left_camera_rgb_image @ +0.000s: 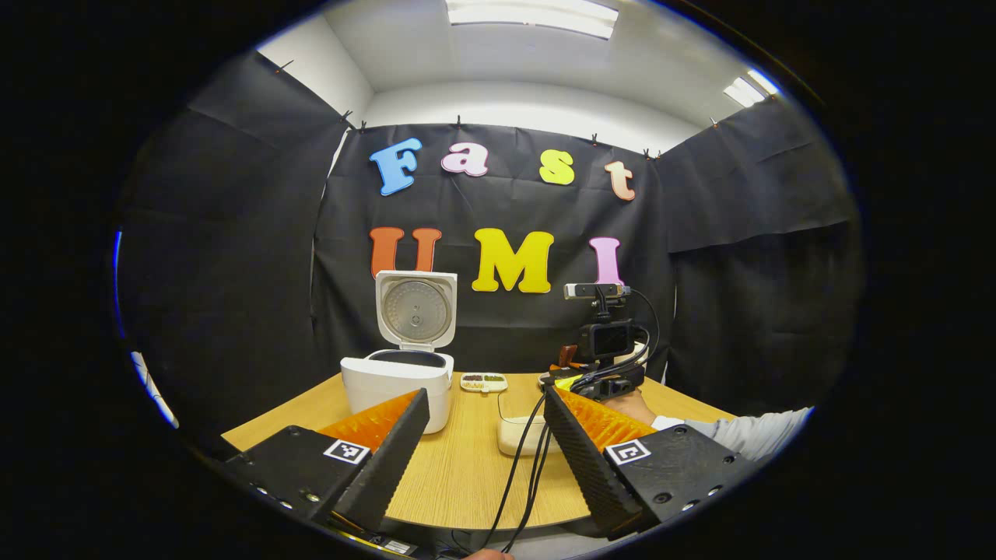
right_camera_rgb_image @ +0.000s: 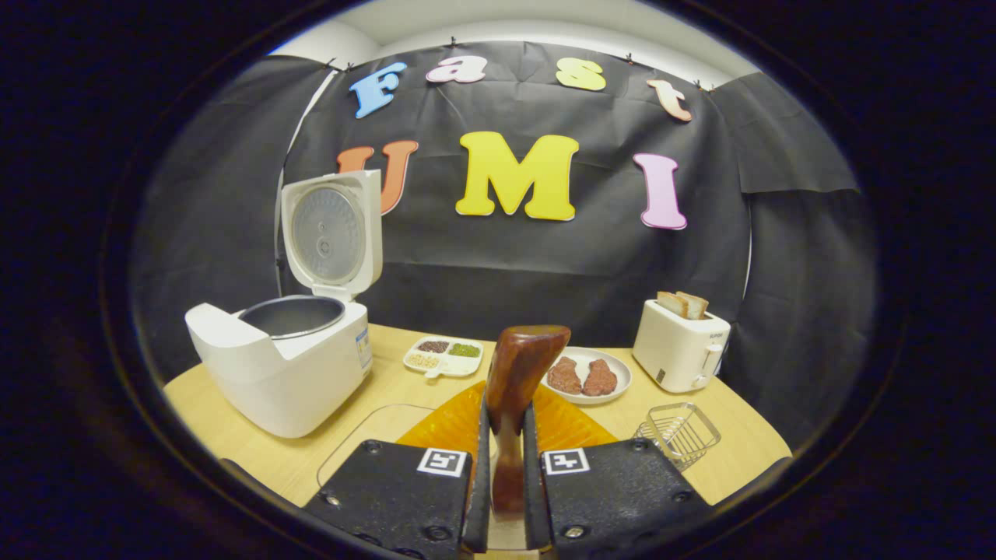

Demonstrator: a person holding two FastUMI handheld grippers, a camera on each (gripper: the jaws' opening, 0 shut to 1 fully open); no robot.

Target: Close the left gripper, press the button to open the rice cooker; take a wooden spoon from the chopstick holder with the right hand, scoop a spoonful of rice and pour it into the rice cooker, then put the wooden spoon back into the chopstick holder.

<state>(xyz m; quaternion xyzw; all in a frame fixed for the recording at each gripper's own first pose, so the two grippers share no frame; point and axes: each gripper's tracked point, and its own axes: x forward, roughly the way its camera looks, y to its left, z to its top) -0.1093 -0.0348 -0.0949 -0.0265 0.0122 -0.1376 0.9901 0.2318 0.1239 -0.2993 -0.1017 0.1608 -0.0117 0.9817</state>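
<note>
In the left gripper view, the left gripper (left_camera_rgb_image: 486, 412) is held above the near edge of the table (left_camera_rgb_image: 459, 474) with its jaws set wide apart and nothing between them. The rice cooker (left_camera_rgb_image: 398, 389) is seen toward the table's far left, its lid (left_camera_rgb_image: 415, 309) raised upright and the pot exposed. A small sectioned dish (left_camera_rgb_image: 483, 382) lies near the far edge, just right of the cooker. A pale container (left_camera_rgb_image: 520, 435) sits nearer the middle, crossed by black cables. The right gripper (left_camera_rgb_image: 597, 373), with a camera mounted on it, is seen toward the far right, held by a hand (left_camera_rgb_image: 629, 406) in a grey sleeve (left_camera_rgb_image: 739, 432)

In the right gripper view, the right gripper (right_camera_rgb_image: 506, 467) is clamped on the handle of the spoon (right_camera_rgb_image: 515, 389), both fingers pressing on it; the bowl of the spoon is raised above the table (right_camera_rgb_image: 272, 459). The cooker (right_camera_rgb_image: 284, 365) stands open at the left edge. The dish (right_camera_rgb_image: 443, 356) of grains lies just right of it near the far edge. A plate (right_camera_rgb_image: 585, 377) with two brown pieces is placed right of the dish, and a toaster (right_camera_rgb_image: 682, 344) with bread (right_camera_rgb_image: 682, 304) stands at the far right. A wire holder (right_camera_rgb_image: 678, 432) is set near the right edge, in front of the toaster. A clear container (right_camera_rgb_image: 366, 435) lies by the near edge, in front of the cooker
</note>
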